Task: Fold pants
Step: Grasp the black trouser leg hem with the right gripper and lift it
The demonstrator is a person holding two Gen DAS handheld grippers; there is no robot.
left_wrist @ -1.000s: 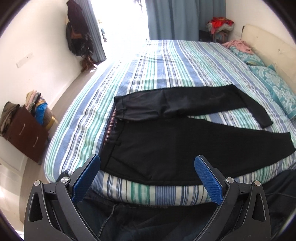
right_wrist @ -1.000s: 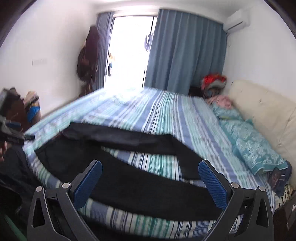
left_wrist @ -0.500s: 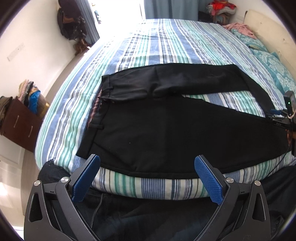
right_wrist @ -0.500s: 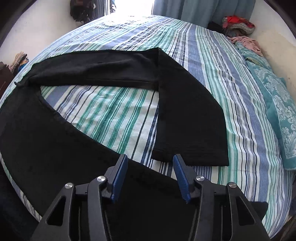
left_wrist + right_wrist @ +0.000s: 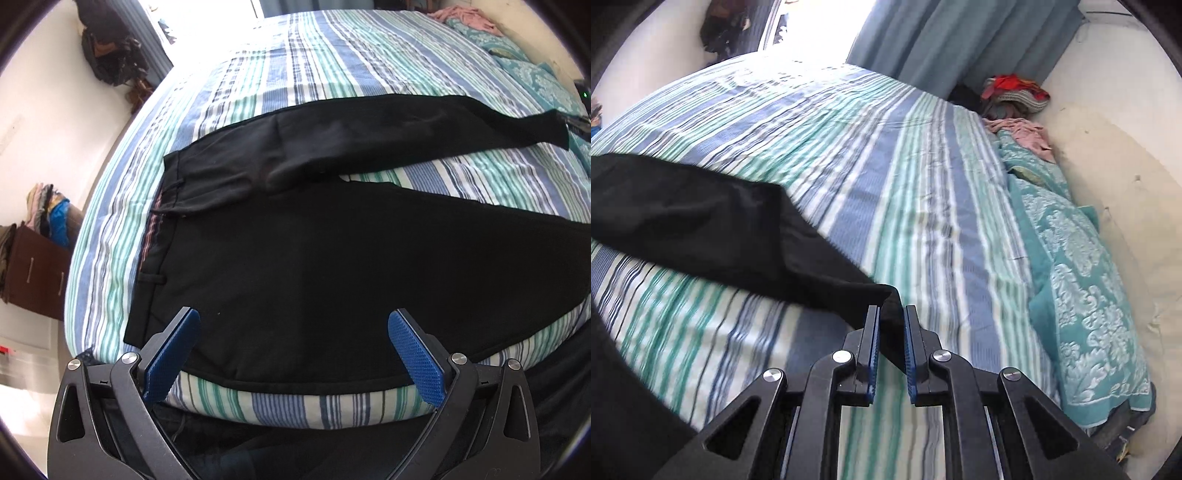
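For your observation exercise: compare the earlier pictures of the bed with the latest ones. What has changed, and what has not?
The right gripper swung across to the far trouser leg's hem; its jaws have just been closing and now pinch the black pants there. The left gripper dropped closer over the near leg. Its jaws stay open, and the pants still lie spread on the striped bed.

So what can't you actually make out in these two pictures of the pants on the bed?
- Left wrist view: the near leg's cuff on the black pants is cut off by the right edge.
- Right wrist view: the right gripper has just closed on the far leg's hem; how much cloth it pinches is hidden behind its pads.
- Right wrist view: the striped sheet nearby is motion-blurred.
- The left gripper stands open.
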